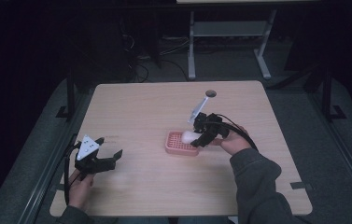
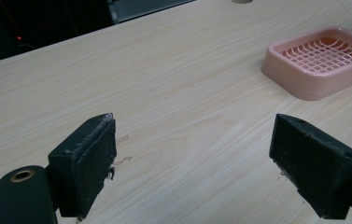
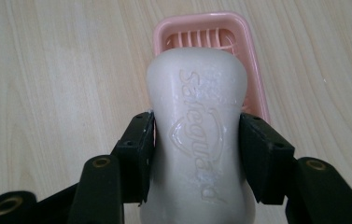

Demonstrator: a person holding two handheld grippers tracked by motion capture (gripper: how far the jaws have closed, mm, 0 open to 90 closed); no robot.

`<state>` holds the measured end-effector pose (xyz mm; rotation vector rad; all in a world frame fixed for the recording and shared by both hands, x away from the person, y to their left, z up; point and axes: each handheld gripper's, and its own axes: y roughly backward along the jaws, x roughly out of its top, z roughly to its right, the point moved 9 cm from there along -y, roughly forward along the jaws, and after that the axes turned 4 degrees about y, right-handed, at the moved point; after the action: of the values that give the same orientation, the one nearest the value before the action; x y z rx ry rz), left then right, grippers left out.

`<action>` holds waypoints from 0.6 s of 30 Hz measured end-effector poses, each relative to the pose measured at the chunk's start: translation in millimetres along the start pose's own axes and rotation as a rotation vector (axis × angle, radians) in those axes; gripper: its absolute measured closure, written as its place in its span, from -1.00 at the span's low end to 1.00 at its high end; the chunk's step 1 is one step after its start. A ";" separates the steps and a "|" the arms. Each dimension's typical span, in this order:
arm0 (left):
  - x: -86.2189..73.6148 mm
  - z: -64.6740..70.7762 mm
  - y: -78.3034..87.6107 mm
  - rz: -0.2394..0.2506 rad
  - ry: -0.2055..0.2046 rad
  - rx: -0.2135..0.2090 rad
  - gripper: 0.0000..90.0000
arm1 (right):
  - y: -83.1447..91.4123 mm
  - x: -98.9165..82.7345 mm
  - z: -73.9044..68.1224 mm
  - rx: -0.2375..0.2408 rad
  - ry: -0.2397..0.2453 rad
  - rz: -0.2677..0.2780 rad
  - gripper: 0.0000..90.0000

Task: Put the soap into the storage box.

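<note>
A white bar of soap (image 3: 197, 130) with embossed lettering is clamped at its waist by my right gripper (image 3: 197, 149), which is shut on it. The soap (image 1: 190, 136) hangs just above a pink slatted soap dish (image 1: 179, 144) near the middle of the table. In the right gripper view the dish (image 3: 253, 56) lies directly under and beyond the bar. My left gripper (image 1: 107, 156) rests low over the table's left front, open with nothing between its pads (image 2: 92, 154). Its view has the dish (image 2: 323, 60) off at the upper right.
The light wooden table (image 1: 155, 107) has a round cable hole (image 1: 210, 93) near its far edge. A white desk frame (image 1: 229, 42) stands on the dark floor beyond. Bare wood surrounds the dish.
</note>
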<state>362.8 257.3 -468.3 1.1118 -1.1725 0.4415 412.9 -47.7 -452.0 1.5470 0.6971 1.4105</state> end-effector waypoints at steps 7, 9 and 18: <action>0.1 0.8 -0.4 -0.001 -0.004 -0.001 -0.68 | -10.2 10.2 1.7 0.017 0.010 -0.011 0.06; 0.2 0.8 -0.4 -0.002 -0.004 -0.002 -0.68 | -14.1 11.0 2.2 0.023 0.010 -0.015 0.06; 0.0 1.8 -1.2 -0.004 -0.008 -0.004 -0.69 | -33.3 15.3 5.4 0.037 0.012 -0.040 0.06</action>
<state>362.8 255.2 -468.9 1.1128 -1.1779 0.4317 426.4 -21.3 -474.2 1.5460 0.7607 1.3850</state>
